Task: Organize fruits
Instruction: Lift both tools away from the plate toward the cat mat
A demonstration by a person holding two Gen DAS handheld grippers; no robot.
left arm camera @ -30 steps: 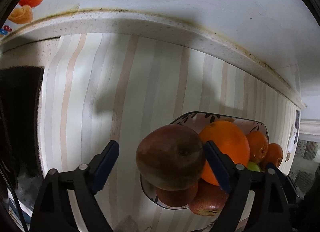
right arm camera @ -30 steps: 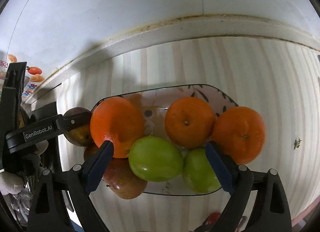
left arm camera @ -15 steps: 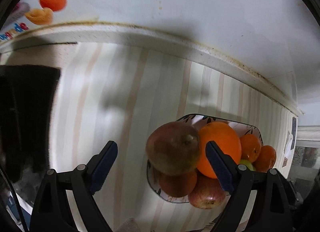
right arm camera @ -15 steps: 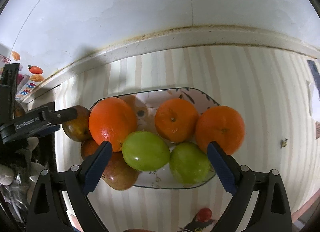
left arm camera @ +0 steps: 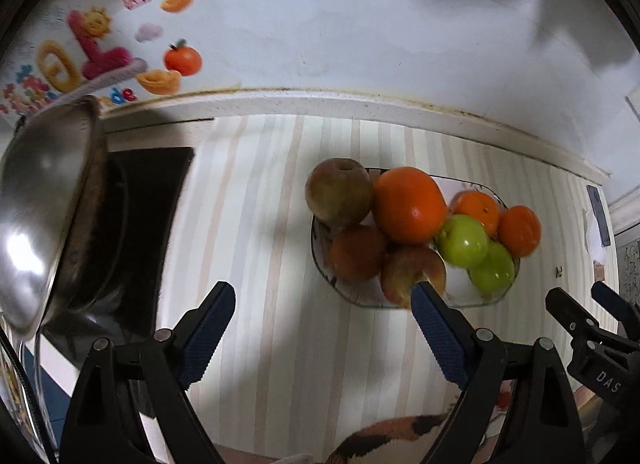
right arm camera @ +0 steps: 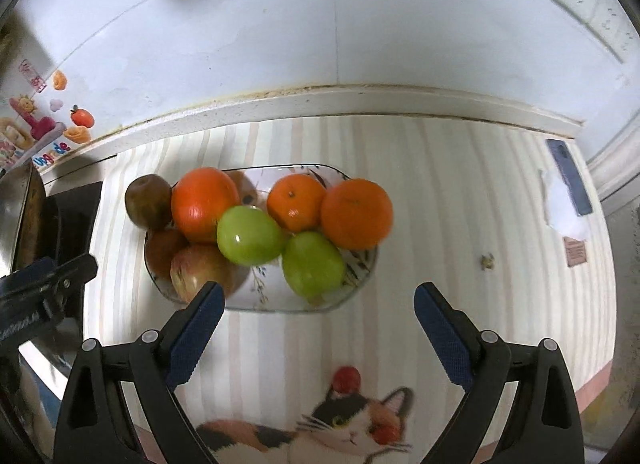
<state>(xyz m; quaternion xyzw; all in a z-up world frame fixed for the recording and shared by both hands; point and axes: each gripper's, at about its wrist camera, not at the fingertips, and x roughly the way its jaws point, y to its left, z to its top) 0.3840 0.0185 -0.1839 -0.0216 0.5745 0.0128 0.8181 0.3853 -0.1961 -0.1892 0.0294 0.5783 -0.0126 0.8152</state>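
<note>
Fruit plate point(right arm camera: 256, 296) — on striped surface point(right arm camera: 440, 203), long axis left-right in right wrist view; oranges point(right arm camera: 356, 213), green apples point(right arm camera: 249, 236), brownish fruit point(right arm camera: 147, 199) piled inside. Left claw point(left arm camera: 322, 310) — spread wide, empty. Right claw point(right arm camera: 320, 310) likewise.

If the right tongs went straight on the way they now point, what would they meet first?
Probably the striped mat just beside the fruit plate, near the green apple; depth is hard to judge. The right tongs are open and empty.

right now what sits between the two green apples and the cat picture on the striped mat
Only the glass plate's front rim, then bare striped mat, between the green apples and cat picture; right wrist view shows it.
</note>
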